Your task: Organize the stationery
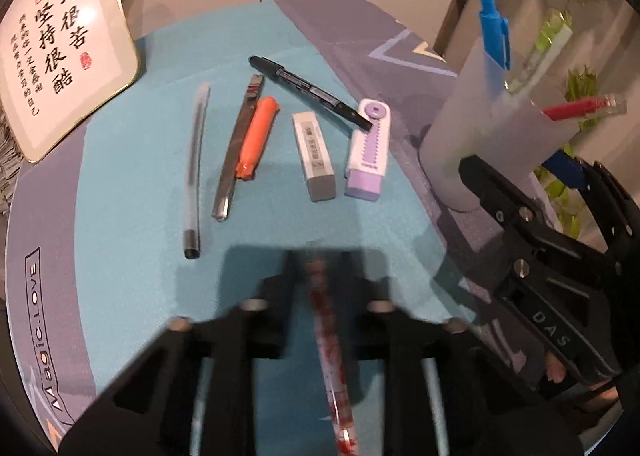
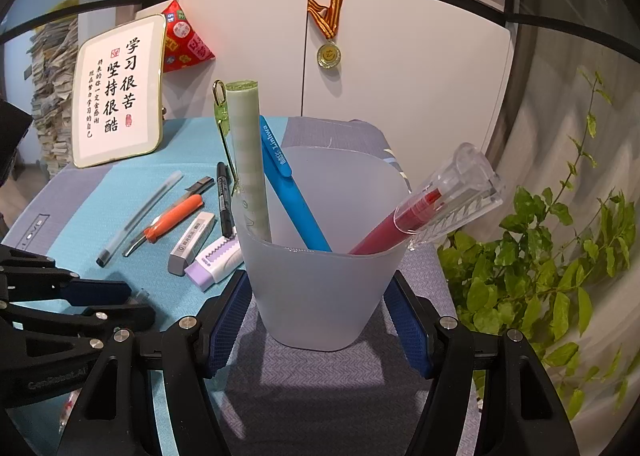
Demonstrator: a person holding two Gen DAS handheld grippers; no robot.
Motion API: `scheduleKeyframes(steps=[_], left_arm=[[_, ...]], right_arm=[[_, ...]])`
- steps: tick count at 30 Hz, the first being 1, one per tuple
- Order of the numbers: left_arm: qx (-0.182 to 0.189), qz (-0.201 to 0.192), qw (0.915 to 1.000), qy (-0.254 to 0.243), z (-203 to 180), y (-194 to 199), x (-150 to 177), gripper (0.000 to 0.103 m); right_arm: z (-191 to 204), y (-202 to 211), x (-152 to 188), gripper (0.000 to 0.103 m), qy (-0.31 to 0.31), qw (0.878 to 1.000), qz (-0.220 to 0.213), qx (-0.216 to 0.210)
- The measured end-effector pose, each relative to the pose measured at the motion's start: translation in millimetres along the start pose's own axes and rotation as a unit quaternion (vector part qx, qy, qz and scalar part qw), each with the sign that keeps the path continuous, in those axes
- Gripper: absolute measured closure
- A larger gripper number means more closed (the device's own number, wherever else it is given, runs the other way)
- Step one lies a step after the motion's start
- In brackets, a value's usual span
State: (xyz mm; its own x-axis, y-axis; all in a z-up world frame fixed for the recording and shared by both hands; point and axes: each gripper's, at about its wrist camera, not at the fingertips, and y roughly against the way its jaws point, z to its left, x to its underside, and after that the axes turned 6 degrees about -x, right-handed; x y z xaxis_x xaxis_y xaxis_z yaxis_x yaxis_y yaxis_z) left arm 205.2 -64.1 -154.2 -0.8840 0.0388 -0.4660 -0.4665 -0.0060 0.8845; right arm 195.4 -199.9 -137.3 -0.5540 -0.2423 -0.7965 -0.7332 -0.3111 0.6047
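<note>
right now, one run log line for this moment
left claw: shut on red-patterned clear pen | right claw: shut on frosted pen cup | on mat: orange cutter, two erasers

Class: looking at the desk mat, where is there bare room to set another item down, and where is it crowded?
Free: the teal mat left of the clear pen, up to the framed sign, and the strip before the erasers. Crowded: the row from clear pen to purple eraser, and around the cup.
</note>
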Motion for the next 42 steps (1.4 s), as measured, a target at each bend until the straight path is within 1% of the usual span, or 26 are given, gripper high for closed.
scheduleKeyframes(steps=[2,5,9,13,16,19,20,25,27,30,32,35,37,39,40,42], left_arm=[[0.001,0.0,1.0,0.003,0,4,2,0.092],[-0.003,-0.042,0.999,0.013,6,27,1,0.092],[0.013,-0.1,0.9944,0.031,17,72,-2,0.092],[0.024,-0.169,0.9845,0.039,22,119,1,0.092],[0.04,-0.204,0.9772,0.043,15,133,-12,0.092],[0.058,-0.247,0.9656,0.059,11,151,-28,0.092],[0.067,-0.268,0.959,0.063,8,156,-36,0.092],[0.064,-0.308,0.9465,0.071,-11,163,-61,0.092],[0.063,-0.327,0.9395,0.079,-14,162,-69,0.092],[0.067,-0.344,0.931,0.103,-15,155,-80,0.092],[0.072,-0.346,0.9281,0.117,-14,150,-87,0.092],[0.084,-0.354,0.9226,0.129,-17,146,-94,0.092],[0.093,-0.368,0.9166,0.127,-21,147,-95,0.092],[0.093,-0.386,0.9096,0.123,-25,147,-95,0.092],[0.092,-0.391,0.9075,0.121,-27,147,-96,0.092],[0.099,-0.394,0.9058,0.121,-27,146,-97,0.092]], right_arm=[[-1,-1,0,0.034,0.0,1.0,0.0,0.0],[-1,0,0,0.034,0.0,1.0,0.0,0.0],[0,0,0,0.034,0.0,1.0,0.0,0.0],[-1,0,0,0.034,0.001,1.0,0.0,0.001],[0,0,1,0.034,0.003,1.0,0.0,0.003],[1,1,2,0.034,0.006,1.0,0.0,0.004],[2,1,2,0.034,0.007,1.0,0.0,0.005],[3,2,2,0.034,0.01,1.0,-0.001,0.007],[3,2,2,0.034,0.008,1.0,-0.001,0.005],[3,1,2,0.034,0.006,1.0,0.0,0.004],[3,1,2,0.034,0.007,1.0,0.0,0.004],[3,1,1,0.034,0.006,1.0,0.001,0.004],[3,1,1,0.034,0.005,1.0,0.001,0.003],[3,1,1,0.034,0.005,1.0,0.001,0.003],[3,1,1,0.034,0.005,1.0,0.001,0.003],[3,1,1,0.034,0.005,1.0,0.001,0.003]])
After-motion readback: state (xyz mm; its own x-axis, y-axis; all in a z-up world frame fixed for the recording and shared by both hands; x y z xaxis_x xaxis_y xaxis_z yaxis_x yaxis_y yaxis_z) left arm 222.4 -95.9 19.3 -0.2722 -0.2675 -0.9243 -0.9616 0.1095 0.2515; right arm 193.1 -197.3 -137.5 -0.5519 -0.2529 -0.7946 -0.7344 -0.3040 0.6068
